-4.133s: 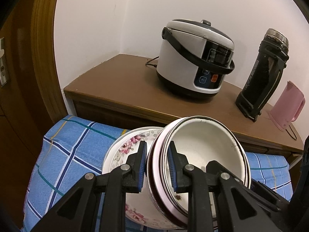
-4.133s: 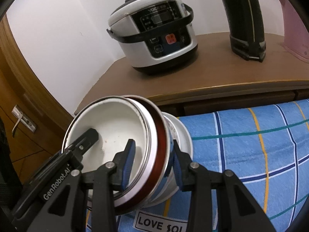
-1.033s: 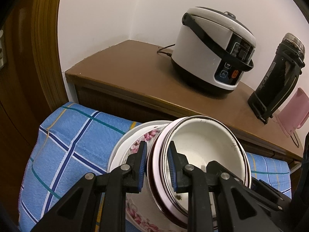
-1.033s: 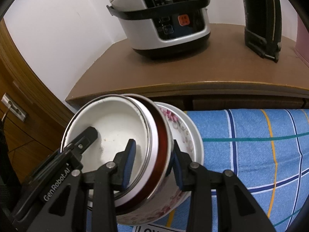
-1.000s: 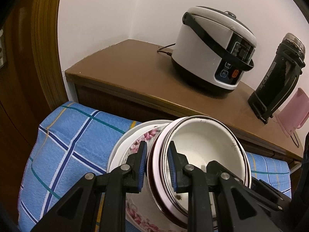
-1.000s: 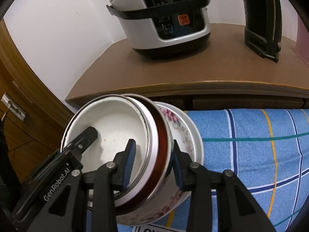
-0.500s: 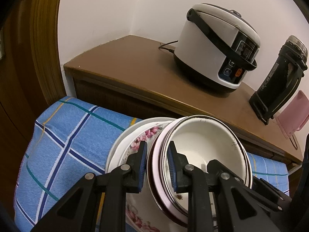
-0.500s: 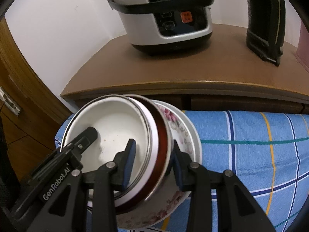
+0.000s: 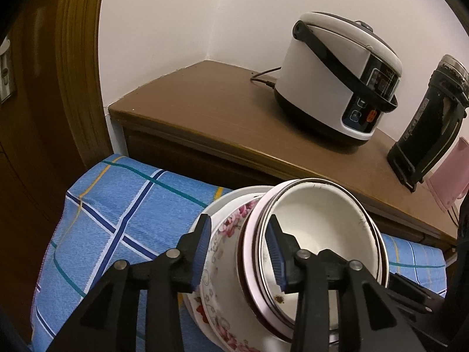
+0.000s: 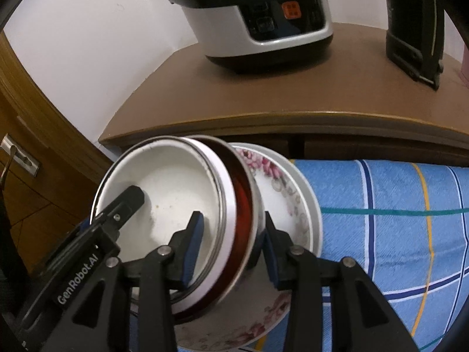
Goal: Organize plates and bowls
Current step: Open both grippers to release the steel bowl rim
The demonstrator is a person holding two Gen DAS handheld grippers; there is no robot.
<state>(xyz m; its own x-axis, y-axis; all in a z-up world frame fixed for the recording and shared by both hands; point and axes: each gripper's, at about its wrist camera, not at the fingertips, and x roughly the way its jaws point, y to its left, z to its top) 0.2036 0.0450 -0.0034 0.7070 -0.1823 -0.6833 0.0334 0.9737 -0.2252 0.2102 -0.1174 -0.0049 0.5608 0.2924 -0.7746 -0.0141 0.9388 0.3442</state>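
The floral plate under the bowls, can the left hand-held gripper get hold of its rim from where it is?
Probably yes. The left hand-held gripper is opening astride the bowls, one finger already over the floral plate, with nothing else in the way.

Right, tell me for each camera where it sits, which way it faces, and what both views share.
Left wrist: on the left gripper, angled down along its opening fingers, which straddle the bowl stack's rim without pressing; rice cooker and flask on the wooden cabinet beyond.
Right wrist: on the right gripper, angled down; its opening fingers straddle the stack's opposite rim, the left gripper's finger across the white bowl.
Shared: stack on the floral plate, blue checked cloth, cooker, flask, cabinet.
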